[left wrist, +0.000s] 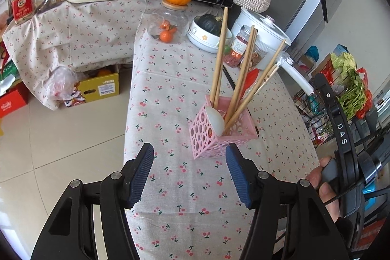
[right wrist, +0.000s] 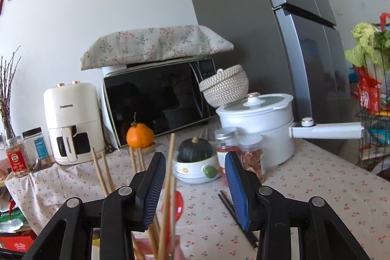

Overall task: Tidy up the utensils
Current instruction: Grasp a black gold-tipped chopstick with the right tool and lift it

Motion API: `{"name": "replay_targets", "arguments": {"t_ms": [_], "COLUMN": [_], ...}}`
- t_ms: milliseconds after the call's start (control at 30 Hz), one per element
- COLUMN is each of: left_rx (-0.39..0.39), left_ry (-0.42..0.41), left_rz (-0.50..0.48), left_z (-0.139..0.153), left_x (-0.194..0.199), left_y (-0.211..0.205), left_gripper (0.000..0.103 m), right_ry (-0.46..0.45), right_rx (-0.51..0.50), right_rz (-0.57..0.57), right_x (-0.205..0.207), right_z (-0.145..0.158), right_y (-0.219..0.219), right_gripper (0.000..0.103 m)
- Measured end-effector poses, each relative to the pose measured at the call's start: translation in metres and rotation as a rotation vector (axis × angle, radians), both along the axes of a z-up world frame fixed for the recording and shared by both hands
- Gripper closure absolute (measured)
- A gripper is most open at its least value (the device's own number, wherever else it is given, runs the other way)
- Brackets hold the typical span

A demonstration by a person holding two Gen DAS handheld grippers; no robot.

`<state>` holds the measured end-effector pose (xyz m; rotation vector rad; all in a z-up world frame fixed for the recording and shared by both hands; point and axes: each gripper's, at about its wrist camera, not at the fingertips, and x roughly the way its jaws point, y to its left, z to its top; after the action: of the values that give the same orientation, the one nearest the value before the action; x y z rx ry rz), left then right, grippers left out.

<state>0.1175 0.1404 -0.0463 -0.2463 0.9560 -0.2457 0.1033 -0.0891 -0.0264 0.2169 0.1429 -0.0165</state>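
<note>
Black chopsticks (right wrist: 237, 218) on cloth: thin, stiff, light, likely slippery; pinch mid-length; right gripper (right wrist: 195, 189) and left gripper (left wrist: 190, 177) both wide, empty.

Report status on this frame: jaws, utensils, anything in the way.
Left gripper and right gripper: jaws open, empty. Wooden chopsticks and white spoon upright in pink holder. Dark chopsticks loose on tablecloth. Path clear.

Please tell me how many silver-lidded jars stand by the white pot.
2. One silver-lidded jar with red contents stands left of the other, which holds dried slices. Both are in front of the white pot. None seems hidden.
</note>
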Motion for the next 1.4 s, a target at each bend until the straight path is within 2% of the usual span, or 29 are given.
{"name": "replay_targets", "arguments": {"t_ms": [67,167,333,500,633,767,867,1067,1200,1400], "left_rx": [-0.005,-0.012,-0.011,0.003,0.003,0.004,0.002,0.009,0.005,0.004], "left_ry": [0.010,0.034,0.059,0.052,0.053,0.053,0.050,0.033,0.023,0.008], "left_rz": [-0.003,-0.002,0.022,0.036,0.041,0.025,0.008,-0.020,-0.037,-0.083], "left_z": [-0.002,-0.009,-0.016,-0.017,-0.018,-0.017,-0.016,-0.014,-0.011,-0.006], "left_x": [-0.001,-0.002,-0.003,0.001,0.004,0.008,0.008,0.005,0.003,-0.002], "left_y": [-0.007,-0.016,-0.025,-0.029,-0.030,-0.031,-0.033,-0.038,-0.043,-0.057], "left_gripper": [0.028,0.022,0.019,0.018,0.018,0.018,0.018,0.018,0.018,0.019], "right_ry": [0.073,0.227,0.507,0.679,0.752,0.813,0.840,0.874,0.880,0.906], "right_rx": [-0.014,0.023,0.029,0.015,0.038,0.059,0.089,0.082,0.070,0.109], "right_rz": [0.003,0.046,0.163,0.268,0.322,0.342,0.342,0.336,0.324,0.304], "right_x": [0.009,0.030,0.074,0.112,0.141,0.173,0.195,0.224,0.232,0.230], "right_z": [0.004,0.000,-0.031,-0.065,-0.088,-0.111,-0.124,-0.138,-0.143,-0.148], "right_y": [-0.018,-0.047,-0.073,-0.080,-0.078,-0.076,-0.077,-0.071,-0.070,-0.084], "right_gripper": [0.044,0.039,0.039,0.039,0.042,0.068,0.079,0.091,0.092,0.097]}}
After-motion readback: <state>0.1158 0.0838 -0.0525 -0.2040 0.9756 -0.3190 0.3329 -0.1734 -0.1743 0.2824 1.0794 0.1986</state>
